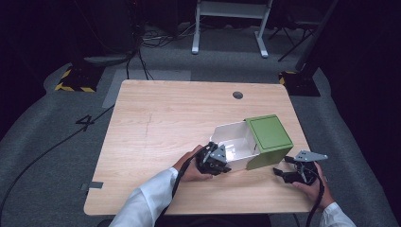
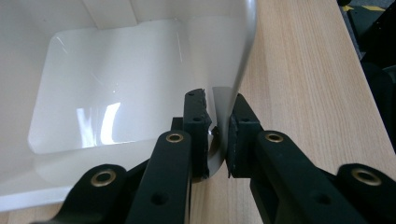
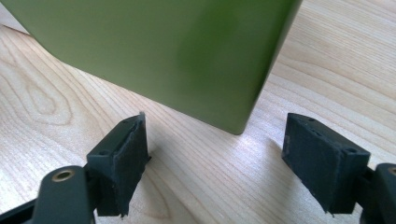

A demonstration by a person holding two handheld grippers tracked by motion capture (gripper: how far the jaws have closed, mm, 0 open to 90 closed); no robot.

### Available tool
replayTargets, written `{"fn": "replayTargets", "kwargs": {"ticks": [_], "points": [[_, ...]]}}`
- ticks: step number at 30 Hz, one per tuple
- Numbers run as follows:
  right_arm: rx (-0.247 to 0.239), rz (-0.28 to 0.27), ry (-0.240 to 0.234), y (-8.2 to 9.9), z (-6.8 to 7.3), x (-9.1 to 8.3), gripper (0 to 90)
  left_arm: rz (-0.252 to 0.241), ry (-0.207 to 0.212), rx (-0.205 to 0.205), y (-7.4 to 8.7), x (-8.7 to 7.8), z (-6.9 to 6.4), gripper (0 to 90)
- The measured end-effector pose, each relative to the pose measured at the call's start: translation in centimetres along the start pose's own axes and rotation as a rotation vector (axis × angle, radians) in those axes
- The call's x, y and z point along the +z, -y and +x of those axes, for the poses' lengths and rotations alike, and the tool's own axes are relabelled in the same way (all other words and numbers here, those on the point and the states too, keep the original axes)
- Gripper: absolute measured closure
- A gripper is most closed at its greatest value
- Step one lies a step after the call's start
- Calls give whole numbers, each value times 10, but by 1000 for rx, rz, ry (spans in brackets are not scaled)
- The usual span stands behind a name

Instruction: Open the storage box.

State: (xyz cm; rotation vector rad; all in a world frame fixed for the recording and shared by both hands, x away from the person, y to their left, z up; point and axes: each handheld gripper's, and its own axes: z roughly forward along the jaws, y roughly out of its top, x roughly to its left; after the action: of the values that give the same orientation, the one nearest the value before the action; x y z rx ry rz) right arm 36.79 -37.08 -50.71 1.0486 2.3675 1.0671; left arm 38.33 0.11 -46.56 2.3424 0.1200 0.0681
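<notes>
— What's on the wooden table (image 1: 156, 123)?

— A white plastic bin (image 1: 231, 144) lying on its side, open mouth toward the table's left, with a green box-like sleeve (image 1: 269, 139) over its far end (the high view is too small to say whether the sleeve is a separate part, so take that loosely). It sits in the near right part of the tabletop.

— And the left gripper (image 2: 217, 135)?

— Its jaws are closed onto the bin's thin white rim (image 2: 219, 100), one pad inside the wall, one outside. In the high view the left gripper (image 1: 213, 160) sits right at the bin's near corner.

— The right gripper (image 3: 217, 163)?

— Spread wide, nothing between the jaws. It hovers low over the wood, pointed at the green sleeve's (image 3: 163, 51) near corner, close but apart from it. From above, the right gripper (image 1: 295, 172) is just beside the sleeve.
</notes>
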Motion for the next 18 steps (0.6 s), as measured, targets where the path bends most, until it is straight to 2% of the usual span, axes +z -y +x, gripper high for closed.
{"fn": "replayTargets", "kwargs": {"ticks": [11, 15, 18], "points": [[0, 0, 0, 0, 0, 0, 224, 3, -12, -6, 6, -6, -3, 802], [0, 0, 0, 0, 0, 0, 223, 10, -3, -3, 7, -7, -5, 797], [0, 0, 0, 0, 0, 0, 224, 21, -7, 2, 7, -6, -6, 760]]}}
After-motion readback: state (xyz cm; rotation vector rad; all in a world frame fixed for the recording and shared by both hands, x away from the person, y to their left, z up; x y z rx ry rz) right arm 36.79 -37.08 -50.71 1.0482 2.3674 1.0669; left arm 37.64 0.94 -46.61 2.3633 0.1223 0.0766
